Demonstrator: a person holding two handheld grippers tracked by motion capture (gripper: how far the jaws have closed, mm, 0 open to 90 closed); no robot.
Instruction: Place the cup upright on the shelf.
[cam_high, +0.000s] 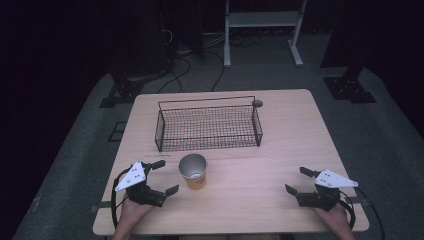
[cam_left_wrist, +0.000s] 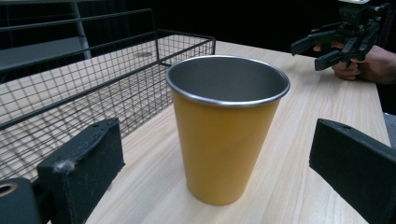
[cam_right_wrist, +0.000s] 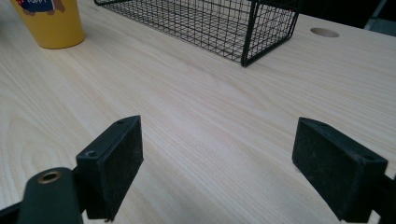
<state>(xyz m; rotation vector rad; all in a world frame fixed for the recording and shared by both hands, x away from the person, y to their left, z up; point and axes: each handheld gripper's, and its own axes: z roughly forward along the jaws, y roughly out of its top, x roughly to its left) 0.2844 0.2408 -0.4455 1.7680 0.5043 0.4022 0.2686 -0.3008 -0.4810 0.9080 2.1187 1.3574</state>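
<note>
- The yellow cup (cam_high: 193, 171) stands upright just left of centre in the high view, close below the wire basket (cam_high: 207, 127) but apart from it.
- The left gripper (cam_high: 161, 176), jaws spread wide, sits just left of the cup, not touching.
- The right gripper (cam_high: 299, 181) gapes at lower right near the table (cam_high: 260, 200) edge, with bare wood between it and the cup.

Yellow cup (cam_right_wrist: 46, 23) cut off at upper left of right gripper view; its printed label unreadable.
</note>
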